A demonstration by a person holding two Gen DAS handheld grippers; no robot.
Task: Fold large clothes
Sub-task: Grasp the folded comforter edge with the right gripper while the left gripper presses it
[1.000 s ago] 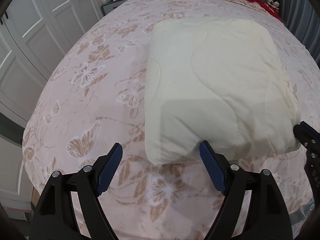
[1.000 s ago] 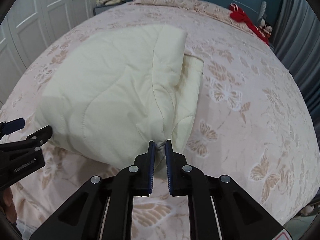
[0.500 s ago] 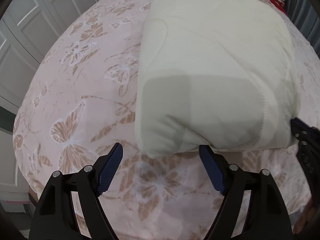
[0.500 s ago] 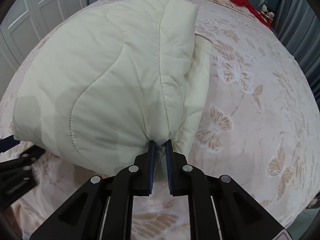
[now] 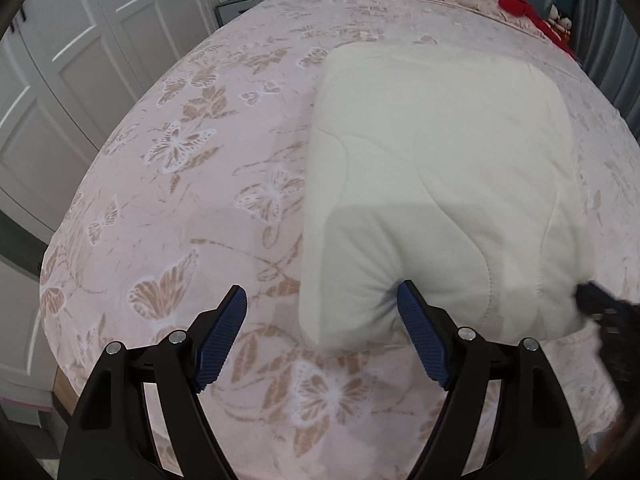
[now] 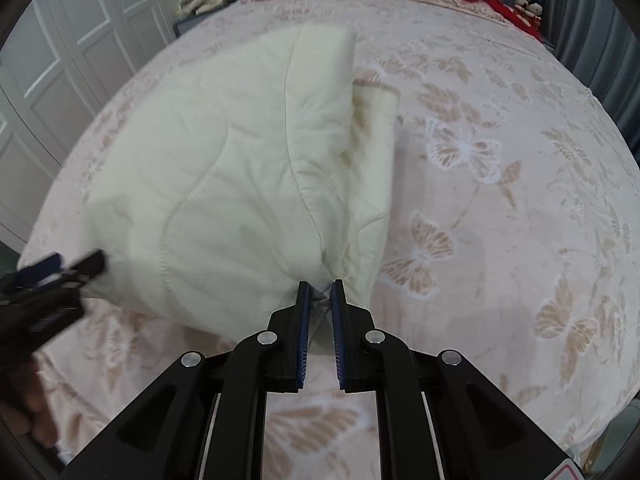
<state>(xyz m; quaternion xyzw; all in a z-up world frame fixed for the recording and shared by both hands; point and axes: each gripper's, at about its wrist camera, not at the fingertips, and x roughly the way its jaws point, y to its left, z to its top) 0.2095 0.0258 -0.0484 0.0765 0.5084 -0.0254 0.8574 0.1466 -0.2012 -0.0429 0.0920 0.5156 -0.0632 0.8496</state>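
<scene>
Already folded into a thick cream block, the quilt [image 5: 440,184] lies across the middle and right of the left wrist view, on the pink butterfly-print bedspread [image 5: 192,208]. In the right wrist view the same quilt [image 6: 240,184] fills the centre left, with its layered open edges showing along its right side.

The right gripper [image 6: 320,292] has its fingers drawn close together and pinched on the near corner of the quilt, where the fabric bunches into a small gather between the pads. The left gripper [image 5: 320,308] has its fingers spread wide apart; the right fingertip [image 5: 408,296] presses into the quilt's near edge and dents it, while the left one stands over bare bedspread beside the corner. Nothing is gripped there yet.

The step in hand appears to be taking hold of the near edge at both corners for another fold or a tidy-up. To do it well, the left gripper would likely need to slide toward the right of its frame so that the corner sits squarely between both pads, then close on every layer rather than the top one only. A one-sided pull from the right gripper could skew the block or let the stacked layers at the open side slip apart, so both ends should probably be lifted evenly and low. Puffy filling may spring out of a shallow bite, so a deep grip seems wise.
</scene>
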